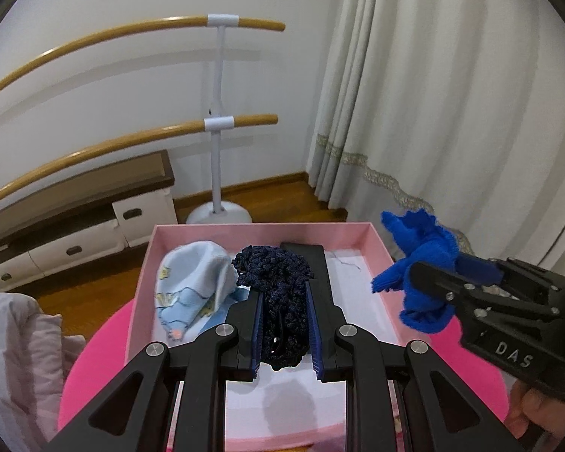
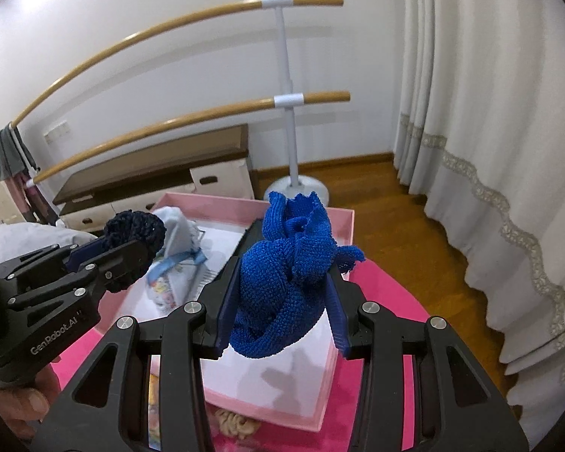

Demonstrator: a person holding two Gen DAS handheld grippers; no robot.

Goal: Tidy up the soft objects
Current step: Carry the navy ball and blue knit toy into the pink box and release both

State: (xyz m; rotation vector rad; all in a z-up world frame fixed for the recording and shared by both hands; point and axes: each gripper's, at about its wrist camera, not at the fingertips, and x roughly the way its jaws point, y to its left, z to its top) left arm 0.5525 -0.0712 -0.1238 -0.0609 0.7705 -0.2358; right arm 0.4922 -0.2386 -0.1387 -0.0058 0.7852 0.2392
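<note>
A pink box with a white floor stands on a bright pink round stool. A light blue printed cloth lies in its left part. My left gripper is shut on a dark navy knitted piece, held over the box's middle. My right gripper is shut on a bright blue knitted piece, held over the box's right side. A hand grips the right tool's handle.
A white stand with two wooden bars rises behind the box. A low white cabinet with a dark top lines the wall. Curtains hang on the right. Pale bedding lies at the left.
</note>
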